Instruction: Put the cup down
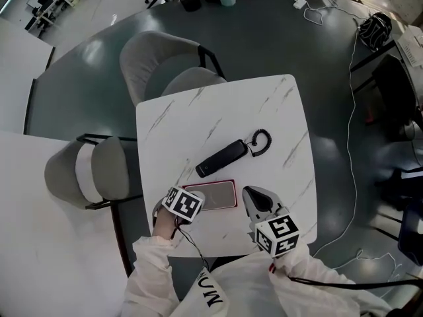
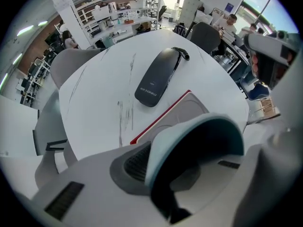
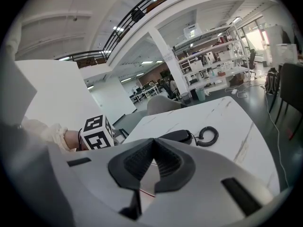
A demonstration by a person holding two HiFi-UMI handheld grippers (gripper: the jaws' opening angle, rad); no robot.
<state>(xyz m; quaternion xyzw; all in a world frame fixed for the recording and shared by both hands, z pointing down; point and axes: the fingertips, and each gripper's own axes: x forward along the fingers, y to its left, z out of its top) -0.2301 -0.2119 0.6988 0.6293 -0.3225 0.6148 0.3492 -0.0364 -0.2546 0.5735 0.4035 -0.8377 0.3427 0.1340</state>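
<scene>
Head view — white desk carries black handset with coiled cord, plus red-edged tray. Left claw at tray's near-left corner; right claw just right of tray.

Left gripper view — jaws nearly together, pinching wall of pale-blue cup. Cup sits in claw at near end of tray; contact with desk not discernible.

Right gripper view — jaws closed tip to tip, nothing between.

Head view looks down; gripper views skim the shared table.
</scene>
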